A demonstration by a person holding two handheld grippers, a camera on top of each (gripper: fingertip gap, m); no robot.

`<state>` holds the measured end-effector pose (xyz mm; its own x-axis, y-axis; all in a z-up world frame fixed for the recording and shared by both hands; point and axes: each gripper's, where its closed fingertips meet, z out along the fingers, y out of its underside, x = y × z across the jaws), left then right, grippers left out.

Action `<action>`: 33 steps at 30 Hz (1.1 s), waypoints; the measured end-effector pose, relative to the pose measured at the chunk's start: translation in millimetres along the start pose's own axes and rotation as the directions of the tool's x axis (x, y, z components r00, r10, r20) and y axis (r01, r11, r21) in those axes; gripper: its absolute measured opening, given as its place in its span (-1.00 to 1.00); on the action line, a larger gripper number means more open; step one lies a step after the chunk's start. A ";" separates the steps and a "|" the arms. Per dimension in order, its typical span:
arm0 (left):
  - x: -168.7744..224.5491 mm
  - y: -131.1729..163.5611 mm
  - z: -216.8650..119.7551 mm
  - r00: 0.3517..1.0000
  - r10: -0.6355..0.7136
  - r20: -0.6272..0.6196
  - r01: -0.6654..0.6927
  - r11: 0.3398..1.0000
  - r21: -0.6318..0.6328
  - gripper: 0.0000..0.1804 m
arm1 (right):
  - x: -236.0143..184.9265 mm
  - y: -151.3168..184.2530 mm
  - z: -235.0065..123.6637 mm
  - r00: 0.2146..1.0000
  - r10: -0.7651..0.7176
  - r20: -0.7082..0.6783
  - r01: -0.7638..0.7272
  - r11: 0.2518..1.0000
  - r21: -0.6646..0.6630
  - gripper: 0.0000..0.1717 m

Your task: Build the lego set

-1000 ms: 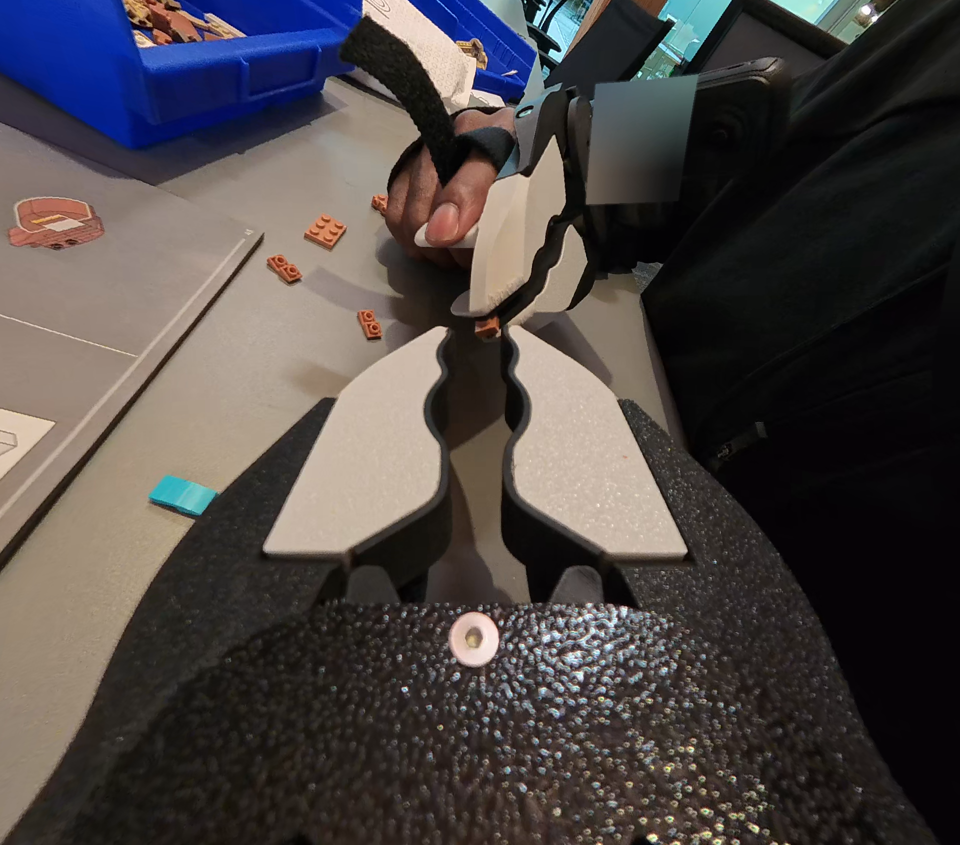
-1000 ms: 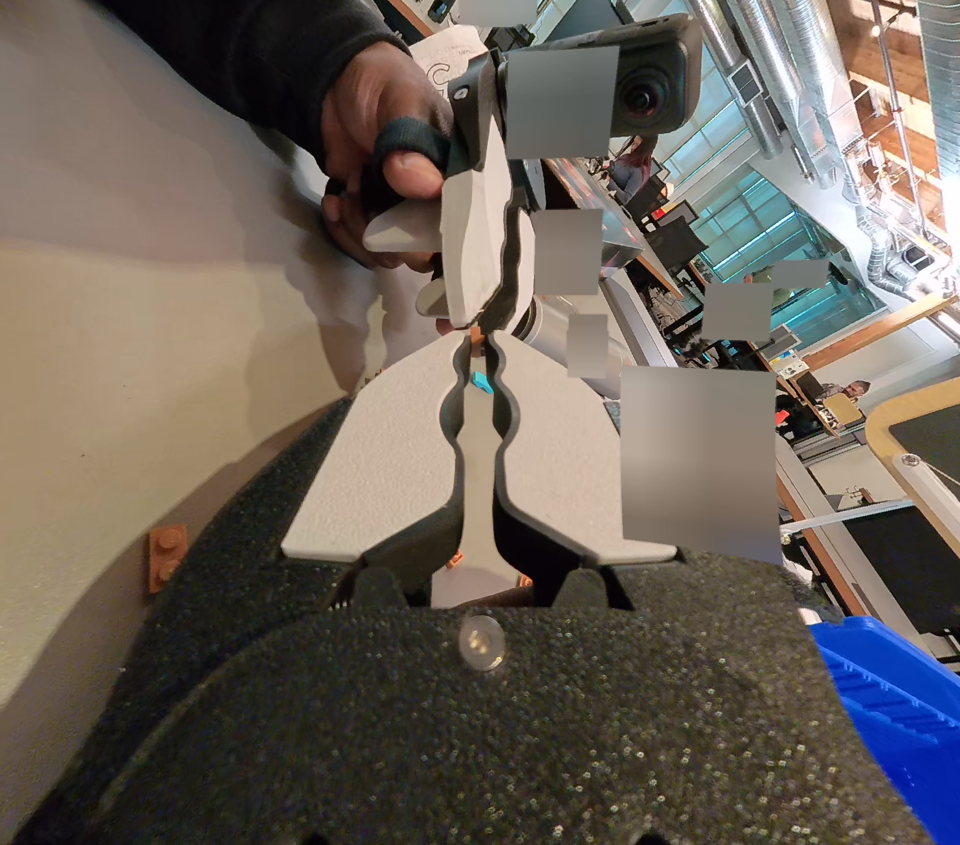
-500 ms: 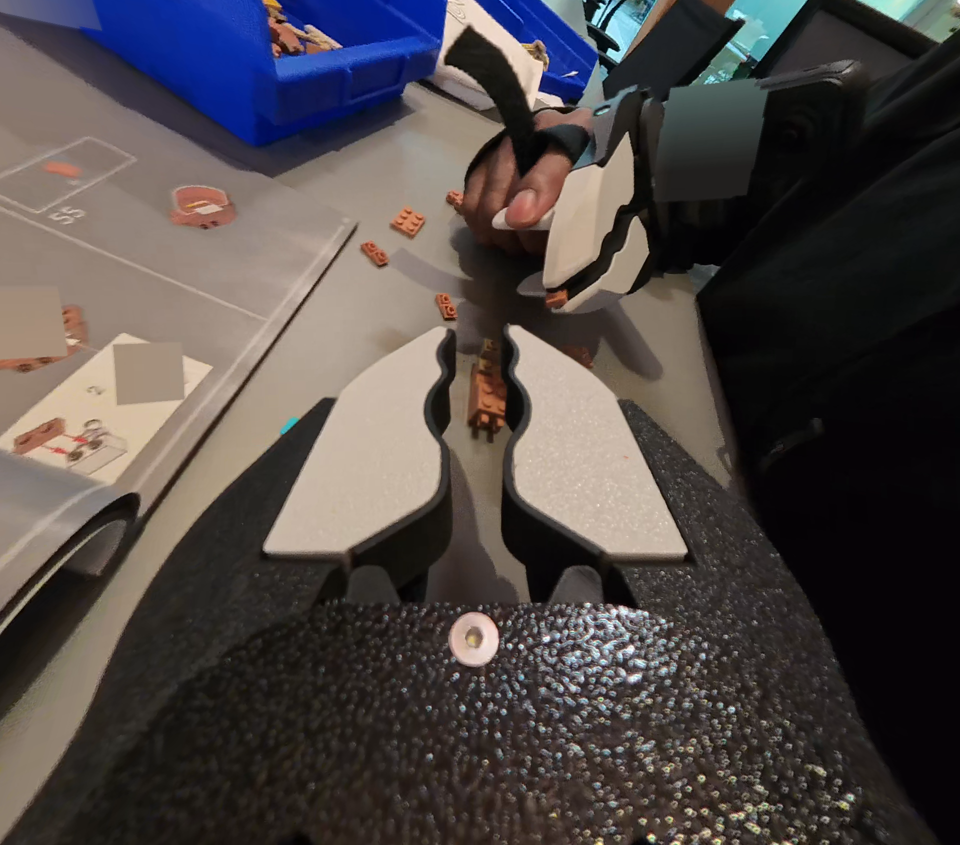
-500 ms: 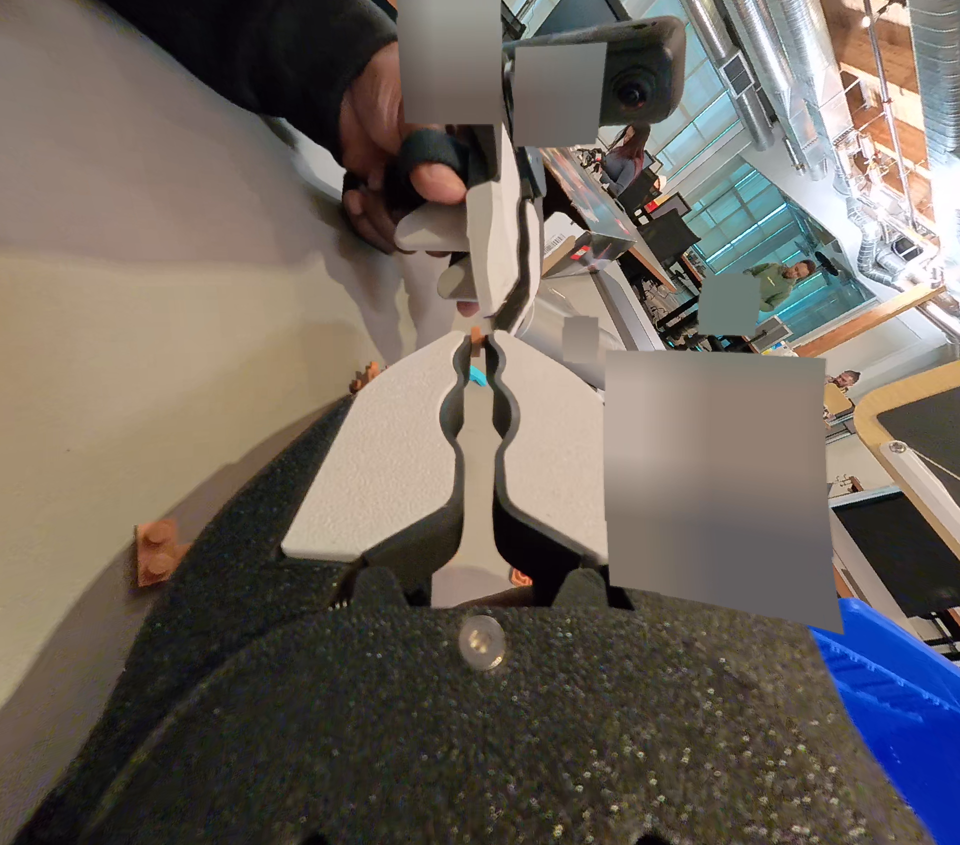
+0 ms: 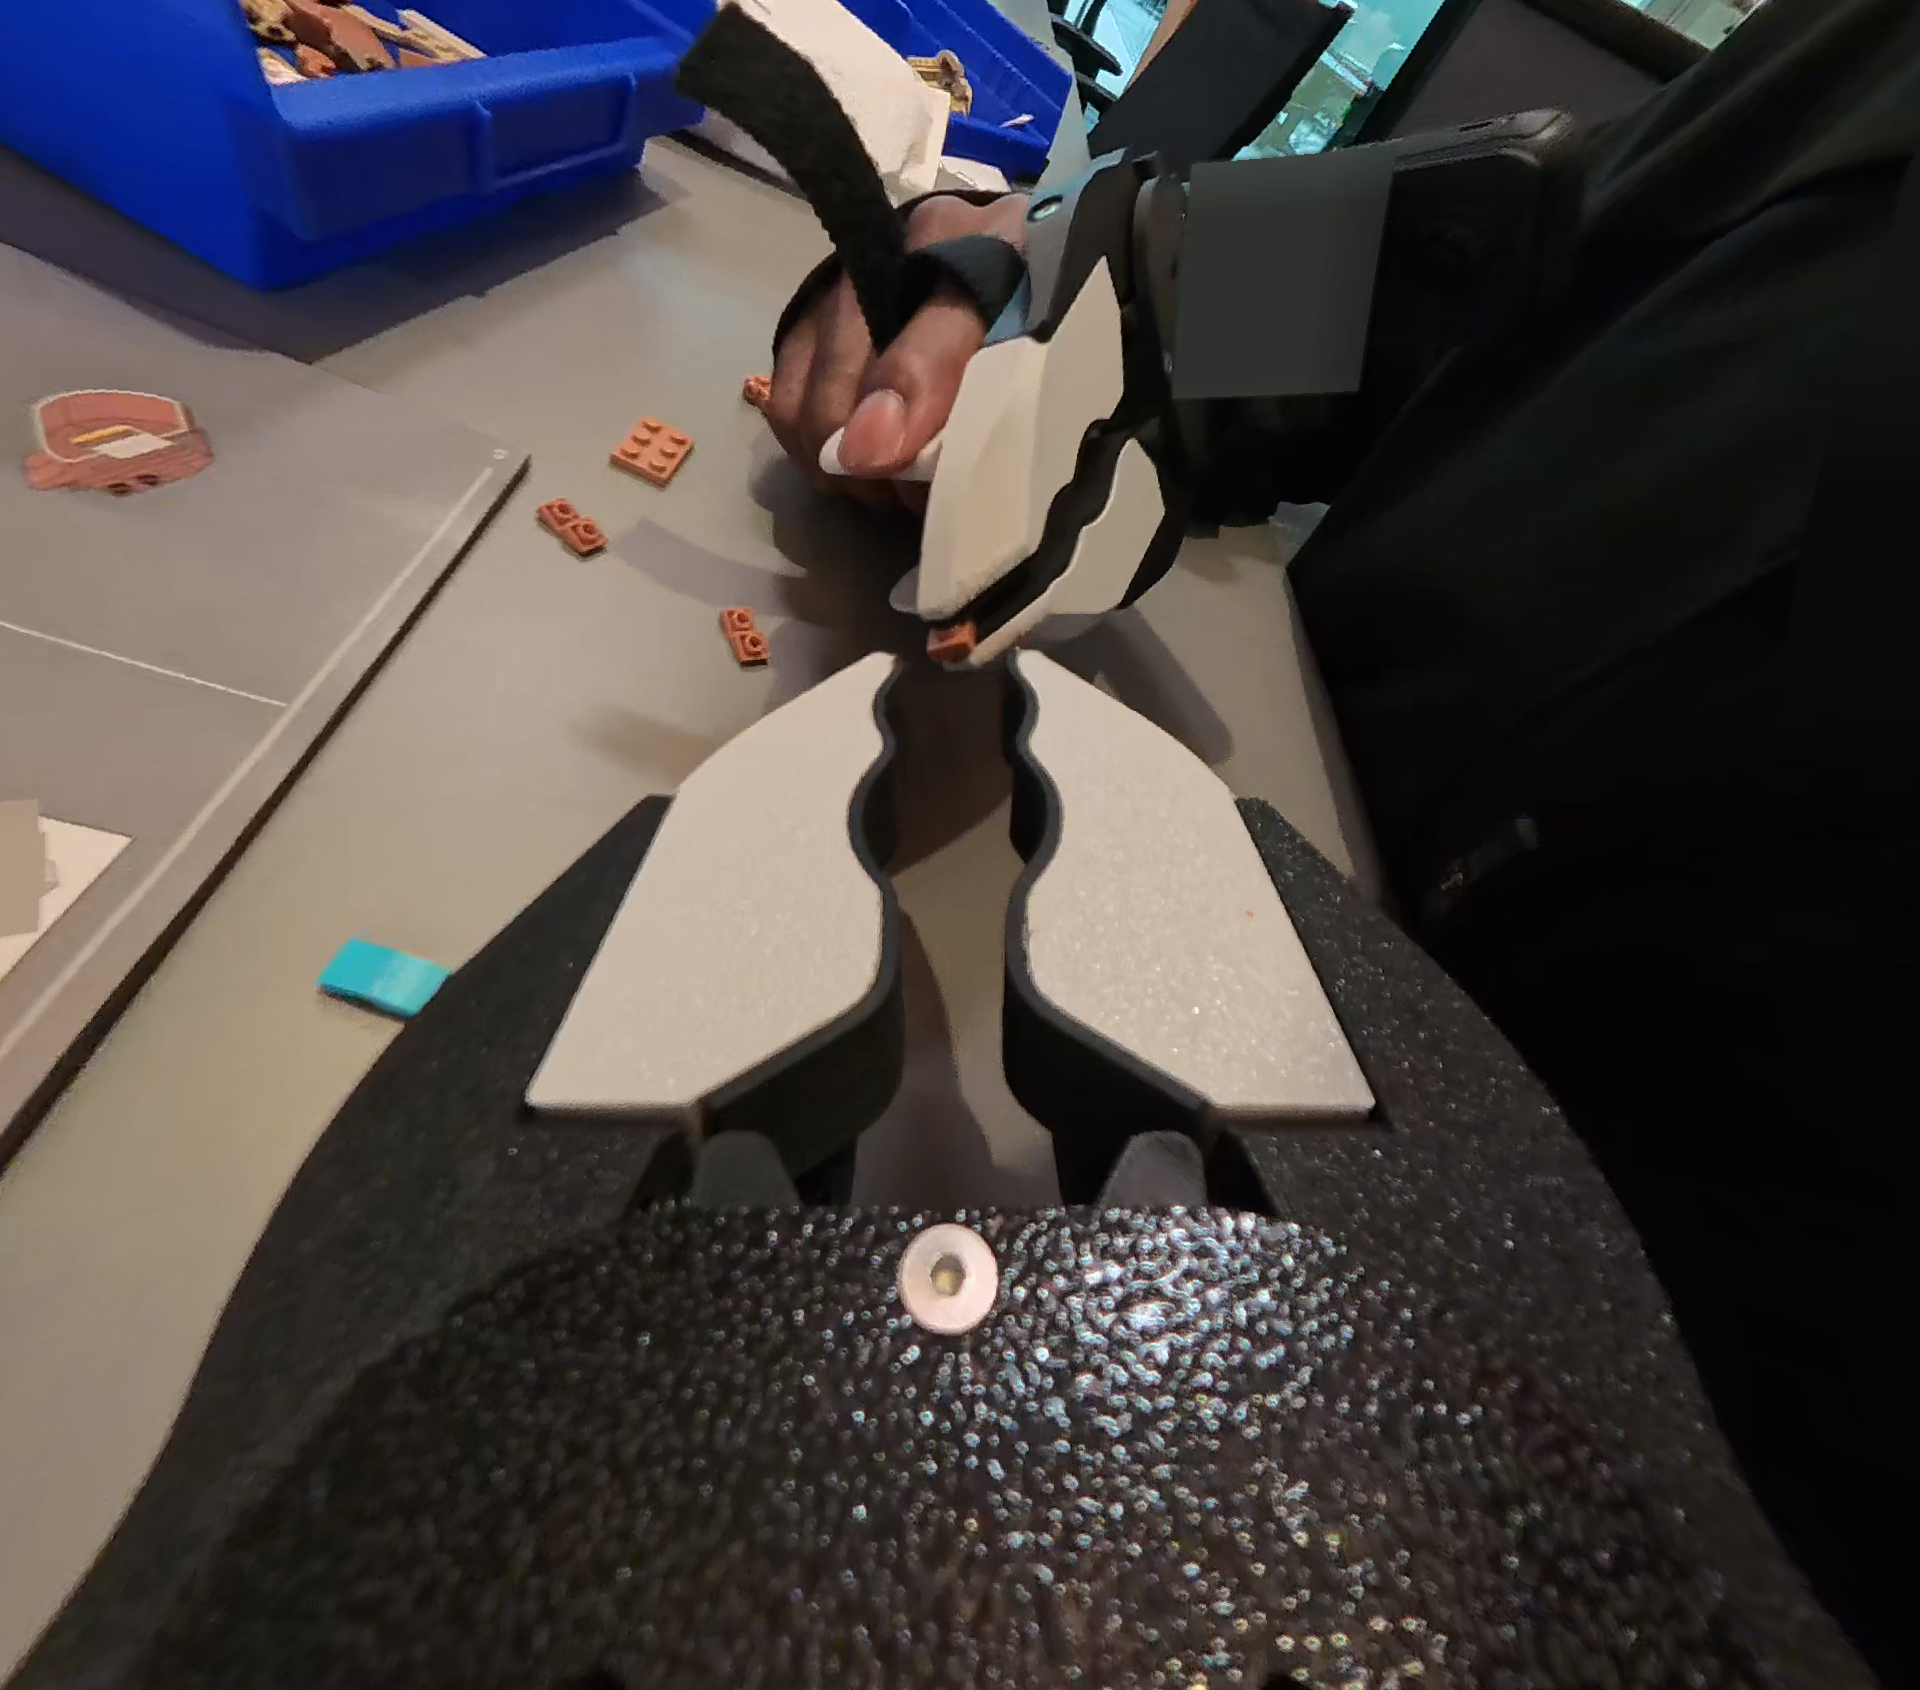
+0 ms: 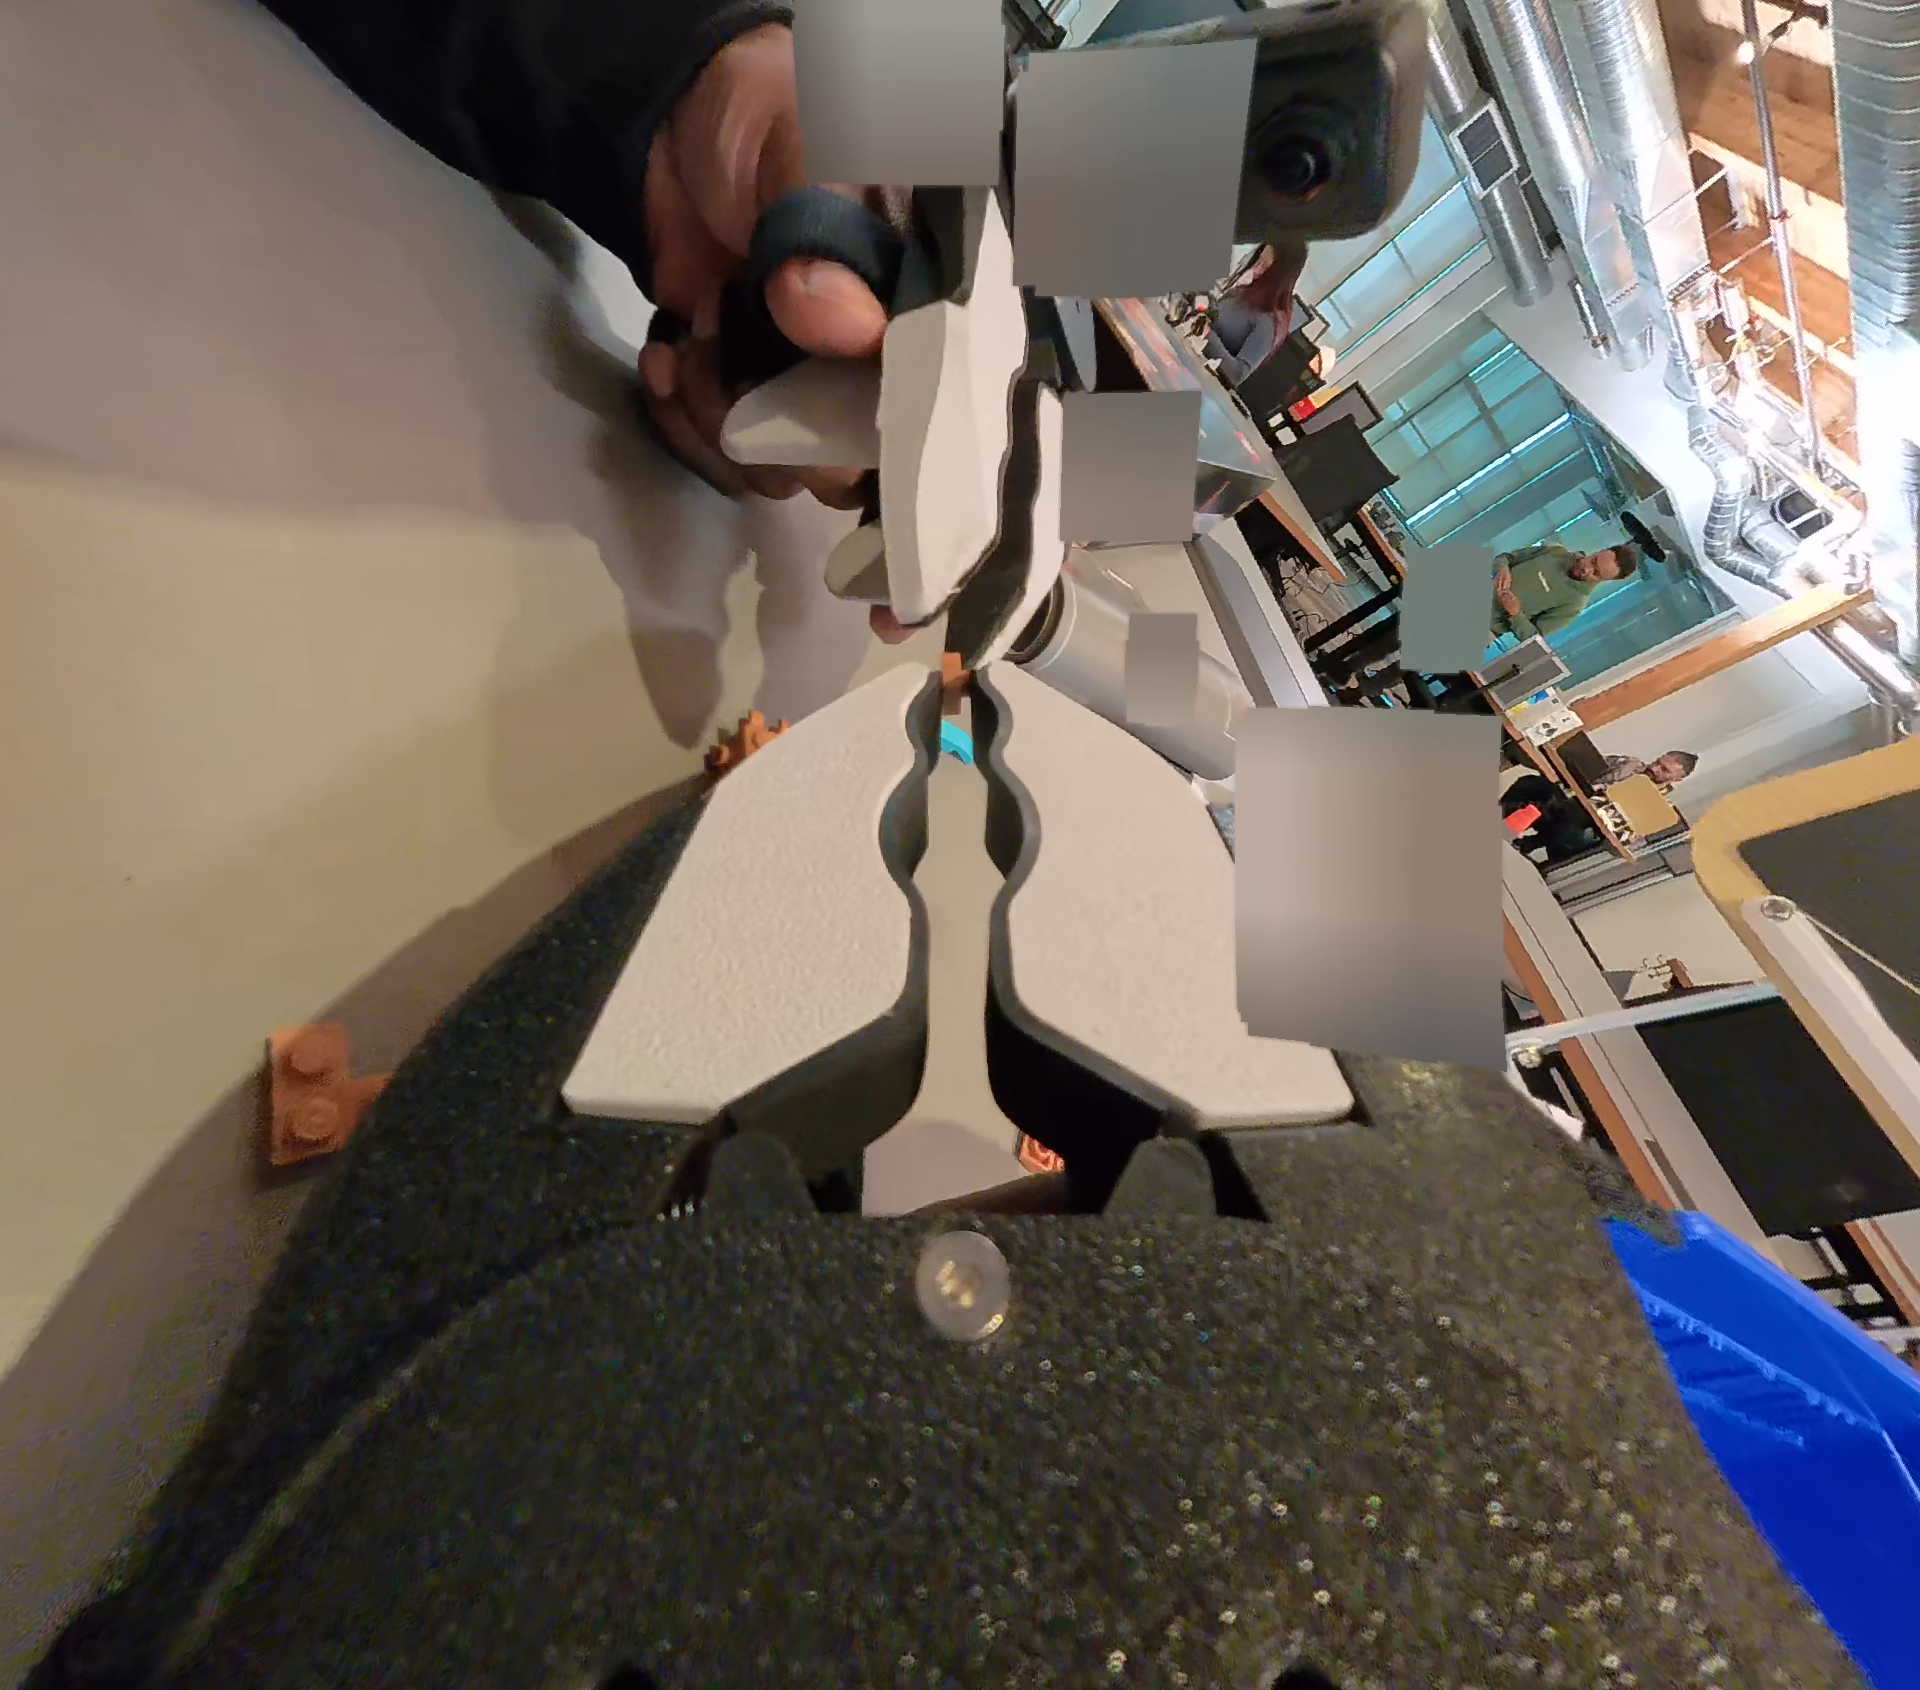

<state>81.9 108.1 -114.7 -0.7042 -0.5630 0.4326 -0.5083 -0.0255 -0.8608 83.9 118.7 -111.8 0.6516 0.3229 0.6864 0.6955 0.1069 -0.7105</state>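
My right gripper (image 6: 954,690) is shut on a small brown brick (image 6: 953,682), pinched at its fingertips. The left wrist view shows the same gripper (image 5: 961,638), held in a hand, with the brick (image 5: 951,641) at its tips. My left gripper (image 5: 958,672) is open, with nothing between its fingers, and its tips are right at that brick. Whether they touch it I cannot tell. The left gripper (image 6: 961,622) also shows in the right wrist view, just above the brick. Both are low over the grey table (image 5: 468,757).
Blue bins (image 5: 416,113) with brown pieces stand at the back left. An instruction booklet (image 5: 208,601) lies at the left. Loose brown plates (image 5: 651,451) (image 5: 571,525) (image 5: 744,635) and a cyan piece (image 5: 382,988) lie on the table. A person's black sleeve (image 5: 1610,705) fills the right. The tips of both grippers are at nearly the same place.
Half a second ago my left gripper was drawn back, with a brown piece showing between its fingers. Now it is back at the right gripper's brick and nothing shows between them. The right grasp is unchanged.
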 end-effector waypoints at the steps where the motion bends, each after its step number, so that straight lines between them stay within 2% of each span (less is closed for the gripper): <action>1: 0.7 0.1 0.8 1.000 0.004 0.003 -0.004 1.000 0.000 -0.83 | -0.6 -0.1 0.3 1.000 -0.007 0.000 0.007 1.000 -0.001 -0.94; 15: 0.8 1.4 4.2 1.000 -0.009 0.013 0.009 1.000 -0.006 -0.87 | -5.0 -1.3 2.3 0.996 -0.094 -0.006 0.094 0.996 -0.009 -0.94; 25: 3.4 2.1 4.3 1.000 0.011 0.010 -0.010 1.000 -0.010 -0.92 | -6.4 -1.9 2.7 0.996 -0.086 -0.002 0.086 0.996 -0.005 -0.93; 33: 4.8 1.4 2.8 1.000 0.020 0.004 -0.020 1.000 -0.004 -0.93 | -3.6 1.2 2.6 0.998 -0.058 -0.006 0.058 0.998 -0.021 -0.85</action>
<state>79.2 103.0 -114.6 -0.7120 -0.5669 0.4143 -0.4963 -0.0111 -0.8681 81.6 120.1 -115.6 0.6118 0.3104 0.7276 0.7384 0.1060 -0.6660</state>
